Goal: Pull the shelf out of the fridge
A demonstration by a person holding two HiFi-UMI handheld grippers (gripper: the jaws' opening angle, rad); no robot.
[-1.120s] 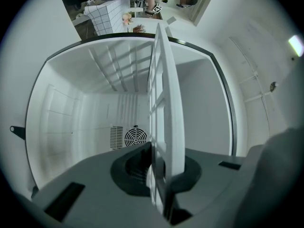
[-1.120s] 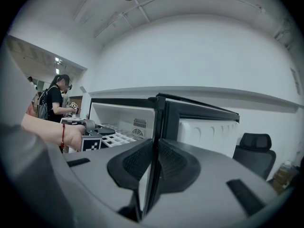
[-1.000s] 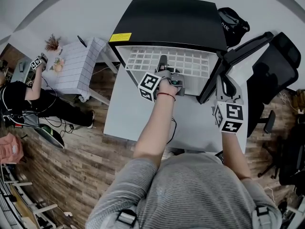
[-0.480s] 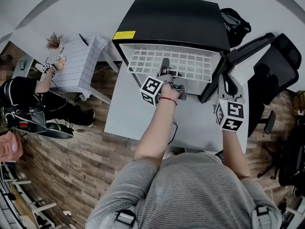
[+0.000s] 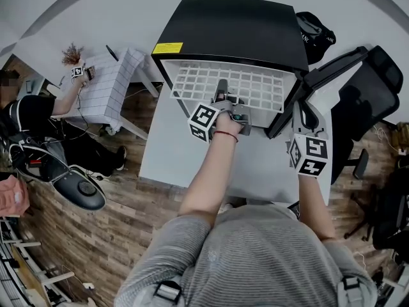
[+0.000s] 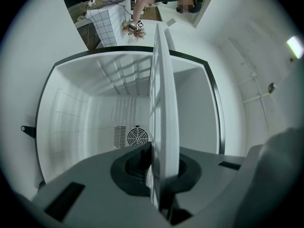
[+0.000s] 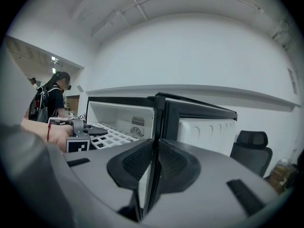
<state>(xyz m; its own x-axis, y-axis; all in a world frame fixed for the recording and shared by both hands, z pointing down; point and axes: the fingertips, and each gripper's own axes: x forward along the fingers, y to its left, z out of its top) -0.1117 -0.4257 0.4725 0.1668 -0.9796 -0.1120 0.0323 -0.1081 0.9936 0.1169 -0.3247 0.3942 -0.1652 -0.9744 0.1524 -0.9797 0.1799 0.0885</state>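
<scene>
A black mini fridge (image 5: 236, 27) stands on a white table (image 5: 172, 158) with its door (image 5: 319, 75) swung open to the right. Its white wire shelf (image 5: 255, 88) sticks partway out of the opening. My left gripper (image 5: 222, 96) is shut on the shelf's front edge near the middle. In the left gripper view the shelf (image 6: 164, 103) shows edge-on, clamped between the jaws of the left gripper (image 6: 159, 175), with the white fridge interior (image 6: 95, 118) behind. My right gripper (image 5: 300, 110) is shut on the door's edge (image 7: 159, 113), which runs between its pads (image 7: 175, 163).
A black office chair (image 5: 370, 88) stands right of the door and a black bag (image 5: 313, 34) lies behind the fridge. At the left a person (image 5: 38, 120) works at a white checked stand (image 5: 105, 88). The floor is wood.
The shelf has slid slightly further out, with my left gripper coming a little toward me. The right gripper stays on the door. The person at the left has shifted.
</scene>
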